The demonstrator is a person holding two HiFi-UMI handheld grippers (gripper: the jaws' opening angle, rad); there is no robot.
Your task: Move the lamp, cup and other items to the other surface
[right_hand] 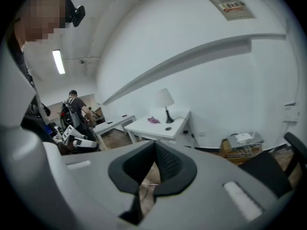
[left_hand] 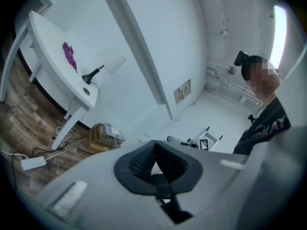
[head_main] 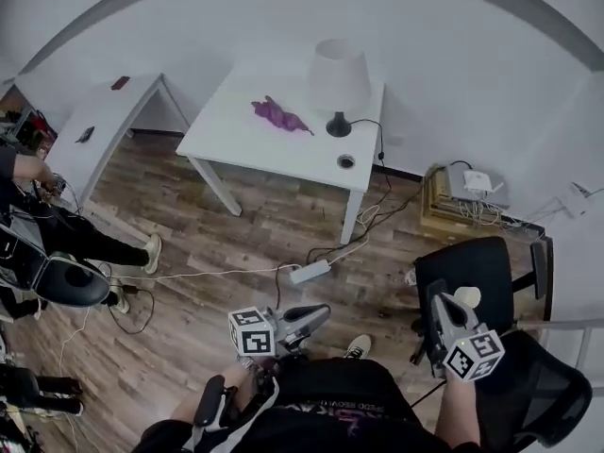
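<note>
Left claw [head_main: 319, 315] and right claw [head_main: 440, 302]: both pressed together, empty, well apart from the goods. Table [head_main: 236, 135] across the floor carries lamp [head_main: 338, 83], purple item [head_main: 278, 114], cup [head_main: 346, 161]. Hazard: lamp's cord [head_main: 380, 149] trails off the table edge beside the cup; a lifted lamp could snag and topple it.

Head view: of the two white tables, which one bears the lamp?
The right-hand table, against the wall: the white-shaded lamp and a purple thing are on it. The left table shows only two small dark things.
</note>
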